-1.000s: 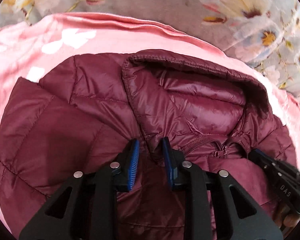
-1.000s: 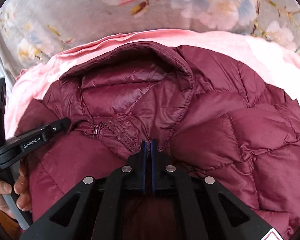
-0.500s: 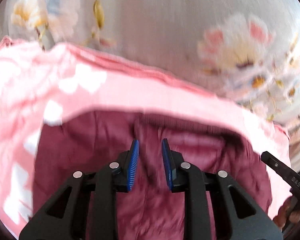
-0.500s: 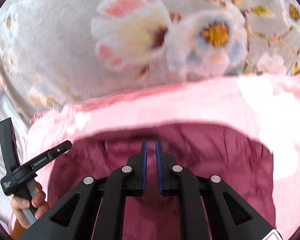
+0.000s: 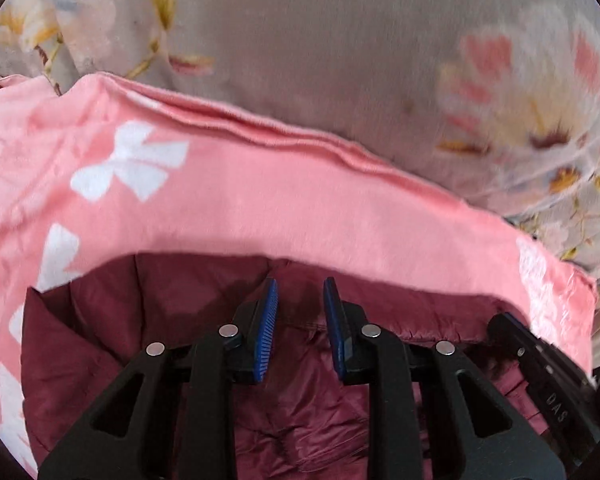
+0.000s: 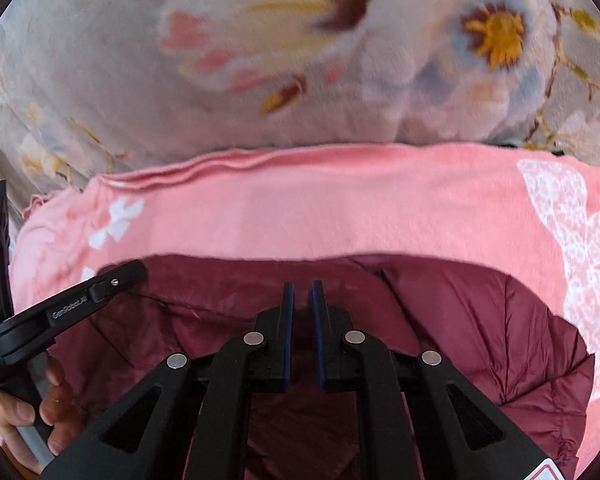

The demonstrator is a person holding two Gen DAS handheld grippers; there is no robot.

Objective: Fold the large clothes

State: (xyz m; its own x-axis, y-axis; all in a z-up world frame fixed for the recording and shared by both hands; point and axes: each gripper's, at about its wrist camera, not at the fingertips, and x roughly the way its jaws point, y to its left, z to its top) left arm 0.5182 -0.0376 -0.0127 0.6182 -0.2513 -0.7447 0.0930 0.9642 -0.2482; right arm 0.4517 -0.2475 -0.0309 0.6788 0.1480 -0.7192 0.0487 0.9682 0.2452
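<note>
A maroon quilted puffer jacket [image 5: 112, 328] lies on a pink blanket. It also shows in the right wrist view [image 6: 480, 328]. My left gripper [image 5: 300, 304] is open and empty, its blue pads just above the jacket's far edge. My right gripper [image 6: 301, 300] is slightly open, with a narrow gap between the pads and nothing in it, over the same far edge. The left gripper also shows at the left of the right wrist view [image 6: 100, 284]. The jacket's near part is hidden under the grippers.
The pink blanket [image 5: 260, 200] with white bow prints lies under the jacket, also in the right wrist view [image 6: 340, 208]. Beyond it is a grey floral bedspread [image 5: 340, 60], [image 6: 140, 80]. A hand [image 6: 32, 404] holds the left gripper's handle.
Both grippers moved forward over the jacket to its far edge. The right gripper, shut a second ago, has opened slightly. The hood and zipper are out of view now.
</note>
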